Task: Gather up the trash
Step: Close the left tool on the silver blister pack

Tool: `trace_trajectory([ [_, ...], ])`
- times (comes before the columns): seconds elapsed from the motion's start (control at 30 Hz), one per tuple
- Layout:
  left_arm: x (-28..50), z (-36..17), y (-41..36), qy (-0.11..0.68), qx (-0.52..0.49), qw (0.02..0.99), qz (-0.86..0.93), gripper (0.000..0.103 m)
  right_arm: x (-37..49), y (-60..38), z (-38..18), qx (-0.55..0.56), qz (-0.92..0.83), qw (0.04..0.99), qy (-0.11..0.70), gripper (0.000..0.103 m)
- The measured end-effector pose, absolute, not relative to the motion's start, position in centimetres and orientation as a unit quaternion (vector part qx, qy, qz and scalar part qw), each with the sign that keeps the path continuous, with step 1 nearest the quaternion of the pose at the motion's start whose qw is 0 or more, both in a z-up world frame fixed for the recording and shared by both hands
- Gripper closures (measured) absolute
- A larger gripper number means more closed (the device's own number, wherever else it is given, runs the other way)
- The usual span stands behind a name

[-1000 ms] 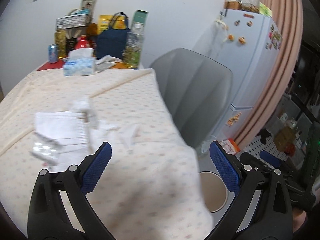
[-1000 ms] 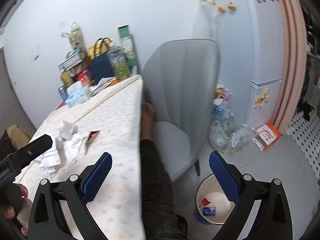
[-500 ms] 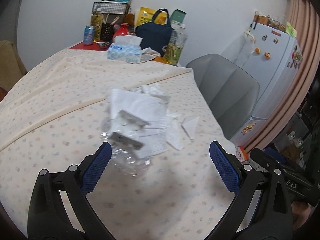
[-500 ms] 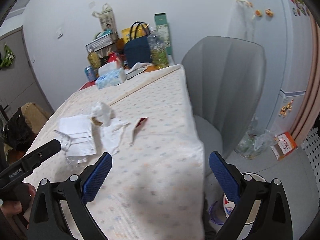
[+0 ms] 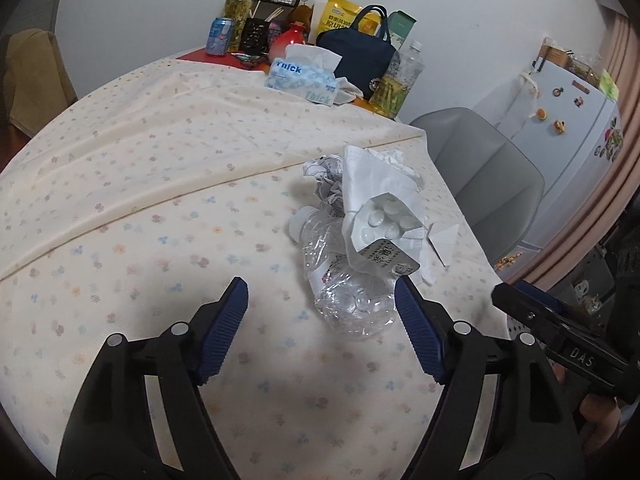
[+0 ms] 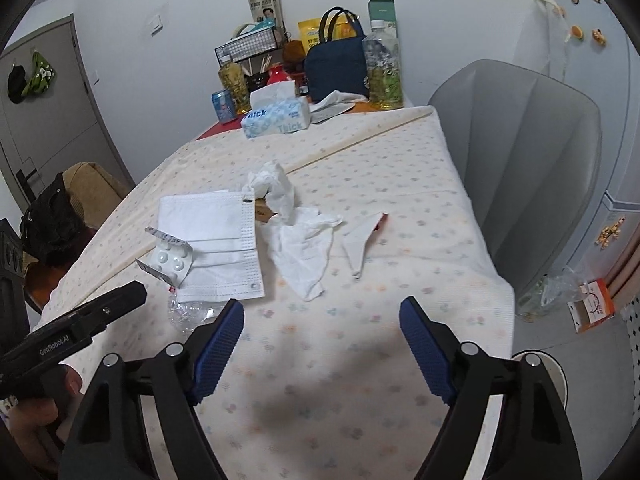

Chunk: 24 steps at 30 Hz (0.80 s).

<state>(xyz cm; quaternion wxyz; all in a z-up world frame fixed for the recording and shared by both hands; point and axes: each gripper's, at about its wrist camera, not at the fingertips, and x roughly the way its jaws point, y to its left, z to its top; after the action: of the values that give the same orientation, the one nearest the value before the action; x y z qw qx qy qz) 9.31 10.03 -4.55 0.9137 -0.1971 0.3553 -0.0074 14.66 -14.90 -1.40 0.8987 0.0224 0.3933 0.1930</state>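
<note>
Trash lies on the flowered tablecloth (image 6: 360,360). A crushed clear plastic bottle (image 5: 340,280) lies just ahead of my open, empty left gripper (image 5: 320,312); its right pad is near the bottle. A pill blister pack (image 5: 386,226) (image 6: 170,258) and a white face mask (image 6: 216,240) rest over the bottle. A crumpled tissue (image 6: 274,190), a flat tissue (image 6: 306,256) and a small torn wrapper (image 6: 362,242) lie further right. My right gripper (image 6: 322,344) is open and empty, just short of the flat tissue.
At the table's far end stand a tissue box (image 6: 276,116), a navy bag (image 6: 338,66), bottles, a can and a wire basket. A grey chair (image 6: 520,152) is at the table's right side. A bin rim (image 6: 556,372) shows on the floor, a fridge (image 5: 560,128) behind.
Both grippers have swung from the chair and floor bin to face the table and moved in over the trash. The bottle pile now lies just ahead of the left gripper. Both stay open.
</note>
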Motion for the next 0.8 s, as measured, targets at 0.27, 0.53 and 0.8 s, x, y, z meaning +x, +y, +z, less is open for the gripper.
trace_trajectory([
  [0.27,10.4,-3.8,8.4,0.345,-0.200,0.917,-0.026,0.037,15.2,-15.4,-1.9,0.026,0.188,0.897,0.400,0.028],
  [0.53,12.1,-3.7,7.5,0.354,-0.191,0.916,-0.016,0.063,15.5,-15.7,-2.0,0.034,0.190,0.895,0.402,0.028],
  [0.8,10.0,-2.6,9.4,0.327,-0.213,0.921,-0.009,0.064,15.6,-13.4,-1.6,0.020,0.213,0.892,0.399,0.028],
])
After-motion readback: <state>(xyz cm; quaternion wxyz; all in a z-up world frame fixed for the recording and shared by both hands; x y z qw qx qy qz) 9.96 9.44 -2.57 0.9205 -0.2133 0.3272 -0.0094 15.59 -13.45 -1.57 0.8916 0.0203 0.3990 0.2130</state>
